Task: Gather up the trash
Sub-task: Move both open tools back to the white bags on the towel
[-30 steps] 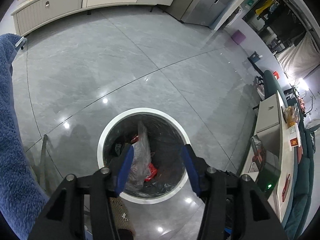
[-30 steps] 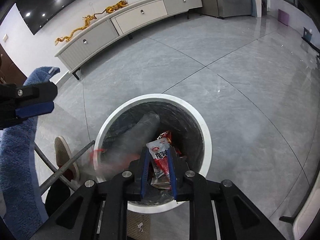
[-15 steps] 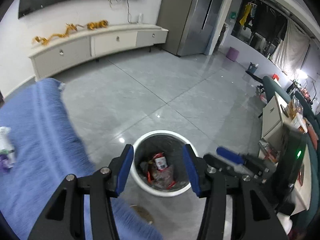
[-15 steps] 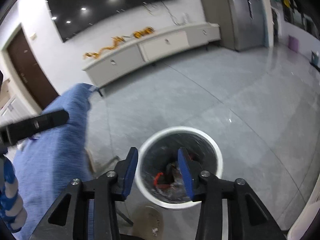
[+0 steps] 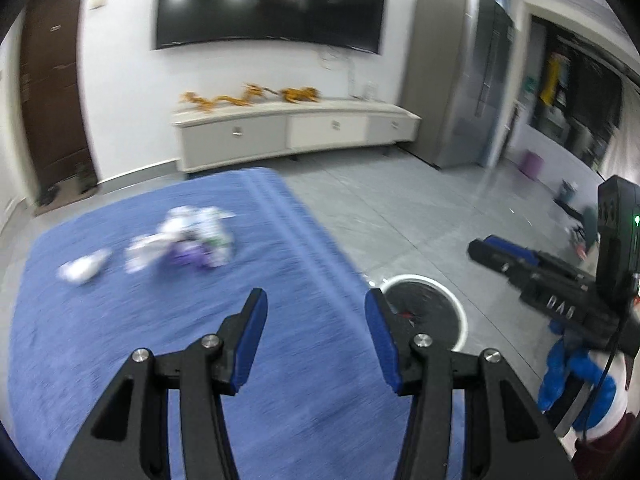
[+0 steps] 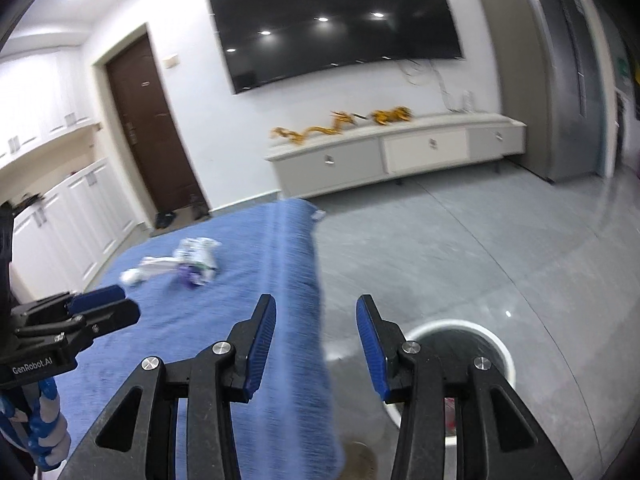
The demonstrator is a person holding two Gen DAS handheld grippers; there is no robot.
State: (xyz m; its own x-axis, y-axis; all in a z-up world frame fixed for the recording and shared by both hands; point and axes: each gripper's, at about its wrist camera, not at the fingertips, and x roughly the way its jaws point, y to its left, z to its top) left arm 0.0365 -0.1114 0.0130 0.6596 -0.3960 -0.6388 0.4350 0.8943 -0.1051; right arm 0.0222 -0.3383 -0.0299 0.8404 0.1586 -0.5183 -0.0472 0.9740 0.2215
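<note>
Crumpled white and purple wrappers [image 5: 188, 240] [image 6: 188, 260] lie on a blue-covered table [image 5: 120, 340] [image 6: 192, 340], with a smaller white scrap [image 5: 82, 270] [image 6: 130, 276] to their left. My left gripper [image 5: 314, 334] is open and empty above the table's near right part, well short of the wrappers. My right gripper [image 6: 316, 340] is open and empty over the table's right edge. A white-rimmed trash bin [image 5: 436, 312] [image 6: 472, 340] with a dark liner stands on the floor to the right of the table. Each gripper shows in the other's view: right [image 5: 504, 258], left [image 6: 104, 306].
Grey tiled floor [image 5: 420, 208] spreads right of the table. A low white cabinet [image 5: 296, 132] with golden dragon figures stands under a wall TV [image 5: 268, 4]. A brown door [image 6: 148, 128] is at the left, and a tall grey cabinet [image 6: 560, 80] at the right.
Both grippers rose from the bin and swung left toward the blue table. The right gripper let go of a red-and-white wrapper, which stayed in the bin, and opened. The left stayed open.
</note>
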